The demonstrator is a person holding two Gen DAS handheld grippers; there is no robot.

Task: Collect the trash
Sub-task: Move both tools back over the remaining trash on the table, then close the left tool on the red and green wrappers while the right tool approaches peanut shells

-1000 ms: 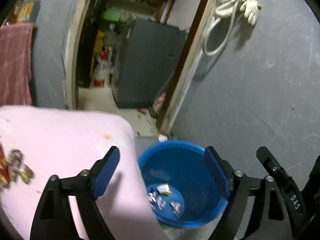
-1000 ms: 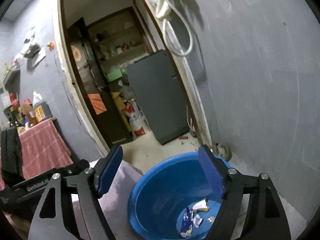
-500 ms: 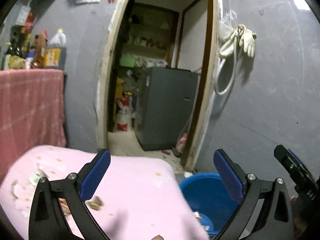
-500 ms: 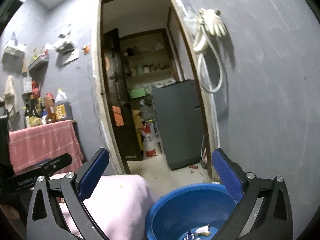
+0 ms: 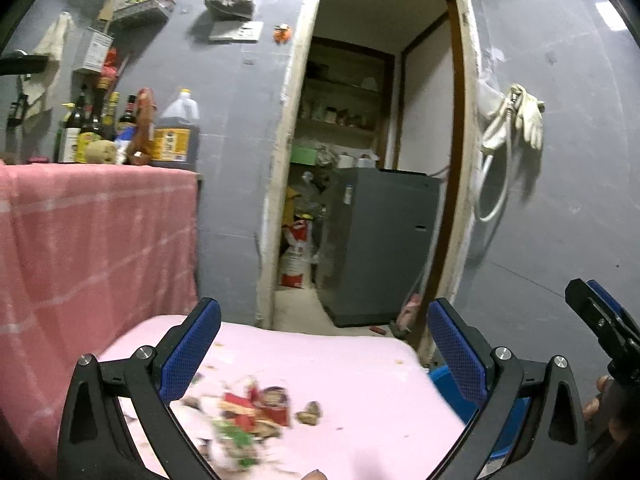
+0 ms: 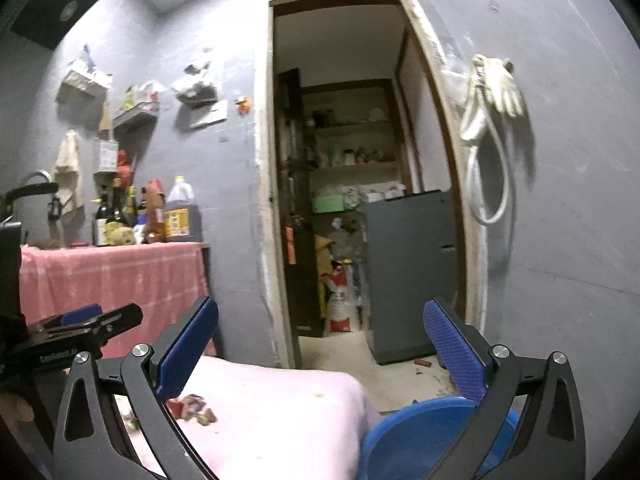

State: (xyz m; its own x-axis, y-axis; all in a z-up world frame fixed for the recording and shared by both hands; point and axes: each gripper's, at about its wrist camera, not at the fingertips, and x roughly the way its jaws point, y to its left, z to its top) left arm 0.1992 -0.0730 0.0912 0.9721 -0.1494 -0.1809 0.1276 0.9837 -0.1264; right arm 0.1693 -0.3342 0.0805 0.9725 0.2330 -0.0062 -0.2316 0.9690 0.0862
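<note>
Left gripper point(image 5: 322, 346) jaws wide, empty. Right gripper point(image 6: 320, 344) likewise wide, empty. Blurred heap of crumpled red-green wrapper trash point(image 5: 250, 408) on pale pink cloth-covered table point(image 5: 360, 368), below left gripper. Round blue plastic basin point(image 6: 416, 436) beside table's right edge, contents hidden. Beyond: doorway, grey metal cabinet point(image 5: 384, 240).

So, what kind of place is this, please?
It looks like a home kitchen corner next to a storeroom. Sauce bottles and an oil jug stand on a counter with a pink cloth, and a doorway opens onto shelves with jars.
</note>
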